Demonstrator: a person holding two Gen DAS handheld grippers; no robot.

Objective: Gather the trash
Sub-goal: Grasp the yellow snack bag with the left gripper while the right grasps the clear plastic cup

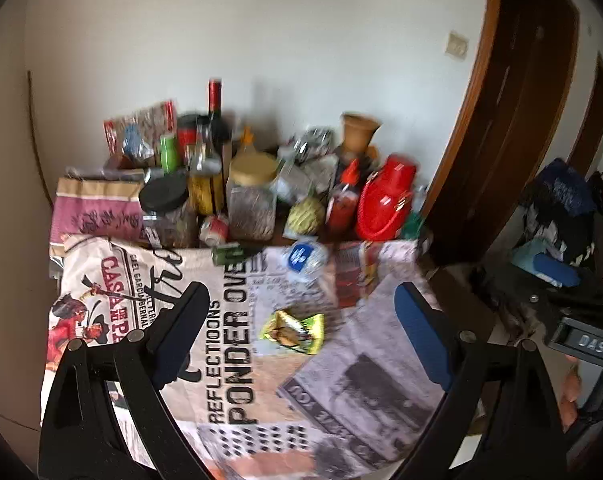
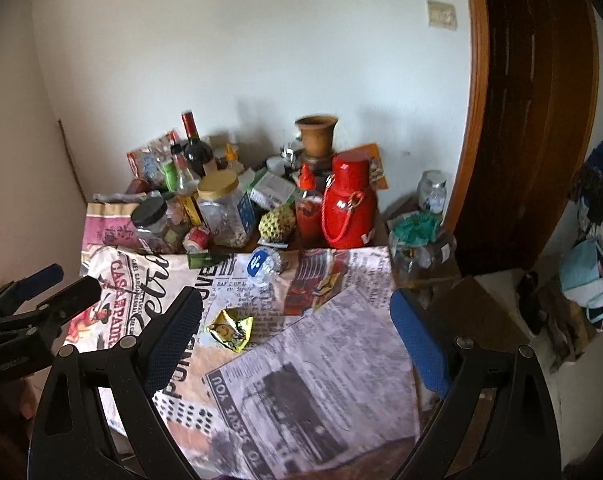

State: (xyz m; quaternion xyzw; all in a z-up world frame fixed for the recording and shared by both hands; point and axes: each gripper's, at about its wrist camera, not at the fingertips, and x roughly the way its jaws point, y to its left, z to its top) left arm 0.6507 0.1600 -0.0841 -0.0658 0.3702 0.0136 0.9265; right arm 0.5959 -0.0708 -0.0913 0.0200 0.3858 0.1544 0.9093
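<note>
Both my left gripper (image 1: pixel 297 322) and right gripper (image 2: pixel 295 324) hang spread wide and empty over the newsprint tablecloth (image 2: pixel 333 364), so collection looks unstarted: the crumpled yellow-green wrapper (image 1: pixel 292 332) lies mid-cloth, the crushed blue-labelled water bottle (image 1: pixel 304 259) beyond it, near the red flask (image 1: pixel 385 200).

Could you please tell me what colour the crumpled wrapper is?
Yellow-green crumpled wrapper, clearest in left wrist view.
</note>
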